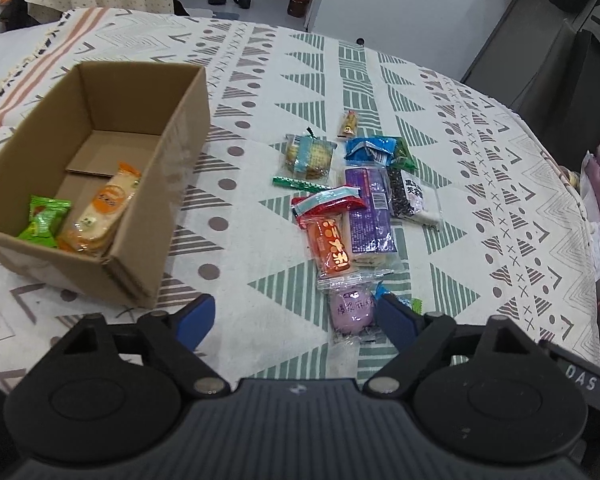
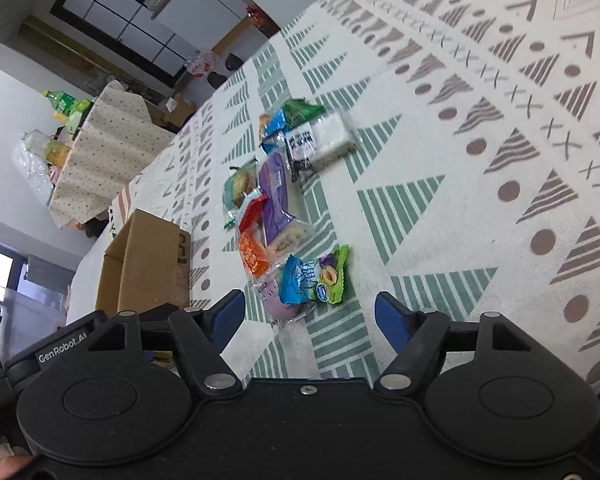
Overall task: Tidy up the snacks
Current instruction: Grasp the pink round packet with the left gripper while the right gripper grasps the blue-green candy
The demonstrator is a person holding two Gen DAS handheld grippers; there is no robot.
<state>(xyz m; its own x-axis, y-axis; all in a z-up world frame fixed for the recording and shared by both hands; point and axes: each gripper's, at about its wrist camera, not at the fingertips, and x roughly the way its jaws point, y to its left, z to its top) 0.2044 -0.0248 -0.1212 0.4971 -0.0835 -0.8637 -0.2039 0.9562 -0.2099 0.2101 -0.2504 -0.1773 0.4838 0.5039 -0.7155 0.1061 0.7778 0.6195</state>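
Both claws open and empty, hovering over the patterned desk (image 1: pixel 480 160).

Landmark is the cardboard box (image 1: pixel 112 184). In the left wrist view it sits forward and to the left of the left claw (image 1: pixel 296 320) and already holds a green packet (image 1: pixel 44 222) and an orange cracker pack (image 1: pixel 100 216). The rest of the snacks lie in a loose strip on the cloth, off the box's open right side and running away from the camera.

Near end of that strip is the key spot. A purple round bun packet (image 1: pixel 350 314) lies just ahead of the left claw, touching or nearly touching its right finger, so off to the right of the claw's centre line. In the right wrist view the right claw (image 2: pixel 310 308) has the blue plum packet (image 2: pixel 314 276) almost dead centre between its spread fingers, just ahead, with the bun (image 2: pixel 278 300) tucked under its left edge.

Judgement: right claw is better lined up, on the plum packet. Its long axis looks roughly across the claw's opening, so a small wrist turn may be needed. The box lies away on the left, past the left claw.

Orange-red packet (image 1: pixel 330 246) and purple bar (image 1: pixel 370 208) overlap further up the strip.
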